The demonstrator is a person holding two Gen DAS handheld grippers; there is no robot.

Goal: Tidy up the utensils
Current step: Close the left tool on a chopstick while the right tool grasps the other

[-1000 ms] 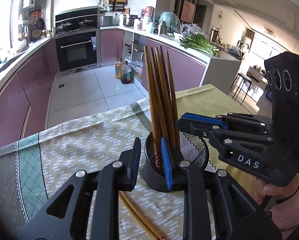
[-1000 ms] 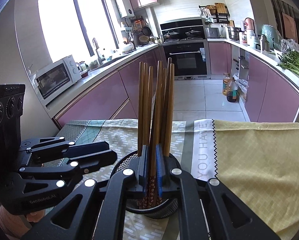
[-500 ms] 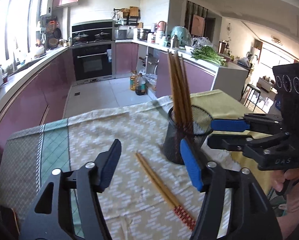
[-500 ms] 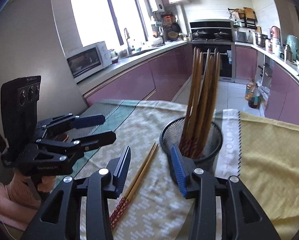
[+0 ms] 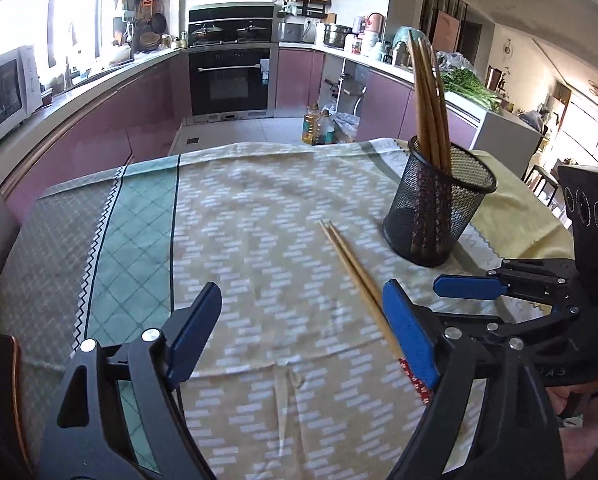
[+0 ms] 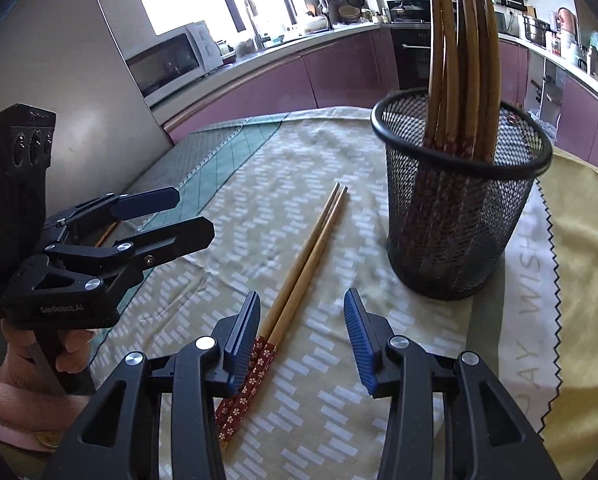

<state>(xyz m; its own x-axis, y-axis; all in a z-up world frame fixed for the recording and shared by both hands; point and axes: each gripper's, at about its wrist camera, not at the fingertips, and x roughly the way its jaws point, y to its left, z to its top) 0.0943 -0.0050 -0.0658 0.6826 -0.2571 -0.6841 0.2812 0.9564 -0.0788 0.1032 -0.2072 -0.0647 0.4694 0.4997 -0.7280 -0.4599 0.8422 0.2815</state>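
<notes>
On the cloth-covered surface (image 6: 411, 392) a loose pair of chopsticks (image 6: 311, 248) lies flat just beside the mesh cup (image 6: 459, 216), which holds the other chopsticks (image 6: 465, 56) upright. The right claw (image 6: 303, 340) hangs low over the patterned handle end of the pair, its jaws partly spread and holding nothing; the sticks sit off-centre, close against its left pad. The left claw (image 5: 299, 336) has just been opening and stands wide, empty, with the pair running under its right finger.

The likely trouble is the pick itself. Two thin sticks lying flat on soft cloth may roll apart when the pads close, so that only one comes up, or the pads may pinch a fold of cloth with them. An off-centre close would probably push the pair sideways instead of gripping it. The cup looks light; a stick swung in at a slant could knock it or catch on the sticks already in it. The two claws are near each other over the same pair and could collide. Nothing else crowds the cloth.
</notes>
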